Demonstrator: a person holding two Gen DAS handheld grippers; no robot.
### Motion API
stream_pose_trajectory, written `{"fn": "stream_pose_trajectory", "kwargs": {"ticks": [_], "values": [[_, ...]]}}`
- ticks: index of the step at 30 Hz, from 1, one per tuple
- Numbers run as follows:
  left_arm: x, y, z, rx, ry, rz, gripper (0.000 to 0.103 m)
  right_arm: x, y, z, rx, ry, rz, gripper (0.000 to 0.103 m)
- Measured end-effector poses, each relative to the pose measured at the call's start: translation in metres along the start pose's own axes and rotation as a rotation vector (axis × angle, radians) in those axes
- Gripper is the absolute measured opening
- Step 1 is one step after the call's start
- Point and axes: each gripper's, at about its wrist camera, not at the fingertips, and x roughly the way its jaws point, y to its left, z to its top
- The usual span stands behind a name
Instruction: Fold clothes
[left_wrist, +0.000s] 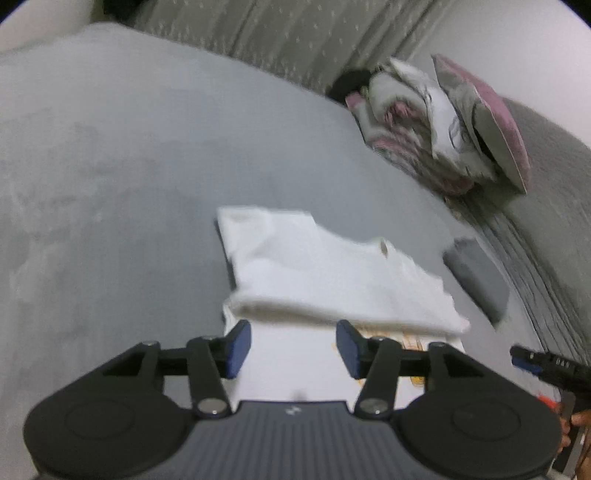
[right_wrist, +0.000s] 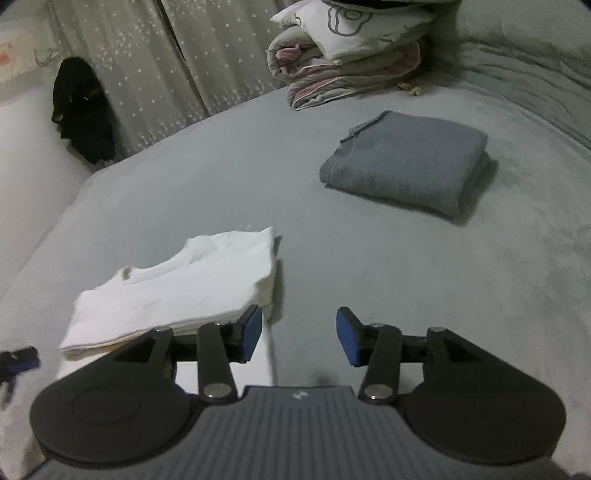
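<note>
A white garment (left_wrist: 332, 280) lies folded on the grey bed, with its near layer still flat under my left gripper (left_wrist: 293, 349). That gripper is open and empty, just short of the folded edge. In the right wrist view the same white garment (right_wrist: 177, 284) sits at the lower left. My right gripper (right_wrist: 299, 336) is open and empty, its left finger beside the garment's right corner. A folded grey garment (right_wrist: 406, 162) lies farther back on the bed; it also shows in the left wrist view (left_wrist: 476, 273).
A stack of folded quilts and pillows (right_wrist: 347, 51) sits at the back of the bed (right_wrist: 406, 295); it also shows in the left wrist view (left_wrist: 439, 125). Star-patterned curtains (right_wrist: 155, 66) hang behind. A dark garment (right_wrist: 81, 107) hangs at the left.
</note>
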Motion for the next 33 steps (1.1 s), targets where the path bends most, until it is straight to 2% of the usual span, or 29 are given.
{"fn": "stream_pose_trajectory", "kwargs": {"ticks": [5,8,15,23,28,33], "values": [[-0.019,-0.003,-0.017,0.022,0.055,0.016,0.055,-0.025,0.009,-0.013,-0.01,0.039,0.001,0.055],[-0.032,0.002,-0.03,0.004,0.091,0.005,0.055,-0.037,0.012,-0.024,-0.025,0.062,-0.012,0.058],[-0.064,0.006,-0.061,-0.011,0.143,-0.012,0.055,-0.067,0.003,-0.039,0.008,0.109,-0.009,0.059],[-0.095,0.007,-0.097,-0.028,0.184,-0.065,0.054,-0.096,-0.015,-0.071,0.057,0.177,0.04,0.062],[-0.106,0.021,-0.128,-0.102,0.206,-0.125,0.052,-0.105,-0.023,-0.1,0.039,0.239,0.074,0.063],[-0.106,0.026,-0.149,-0.129,0.23,-0.123,0.05,-0.108,-0.025,-0.116,0.033,0.292,0.113,0.063]]}}
